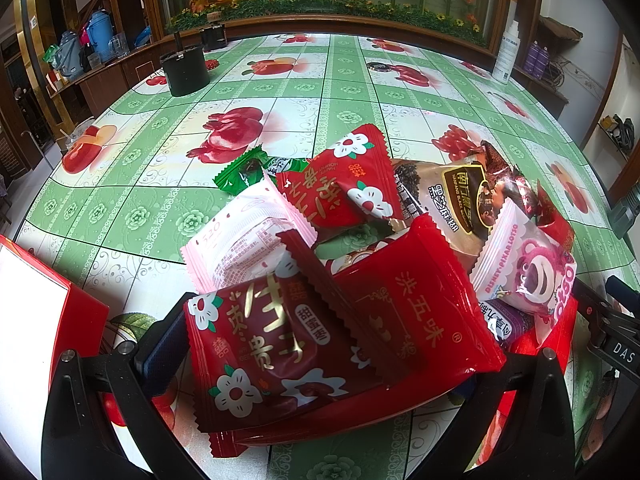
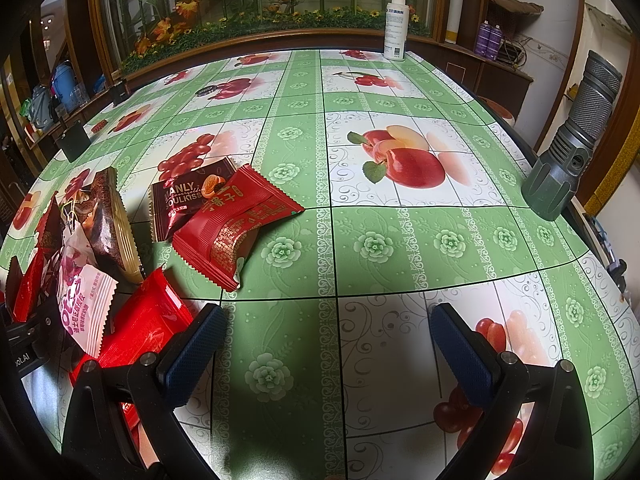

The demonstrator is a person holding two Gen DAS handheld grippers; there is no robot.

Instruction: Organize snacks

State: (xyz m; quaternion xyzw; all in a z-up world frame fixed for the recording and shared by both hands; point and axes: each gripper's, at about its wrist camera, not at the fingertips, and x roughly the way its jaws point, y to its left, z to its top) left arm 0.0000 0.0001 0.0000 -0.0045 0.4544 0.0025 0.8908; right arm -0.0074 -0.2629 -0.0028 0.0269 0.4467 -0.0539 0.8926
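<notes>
Snack packets heaped at the left gripper point(image 1: 316, 364), bare tablecloth point(image 2: 372, 248) ahead of the right.
Left jaws spread wide around the pile point(image 1: 340, 280), not visibly pinching; right gripper point(image 2: 324, 344) wide open, holding nothing. Two red packets point(image 2: 236, 224) lie just left; a flashlight point(image 2: 572, 148) stands near the right edge.

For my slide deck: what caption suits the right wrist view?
Open right claw hovers over the green fruit-print tablecloth beside a crinkled red snack packet.

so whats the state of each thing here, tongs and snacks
left tongs: open around the snack pile, holding nothing
right tongs: open, empty, above bare tablecloth
red snack packet: sealed, lying apart on the table
brown chocolate packet: sealed, flat
spray bottle: upright
</notes>
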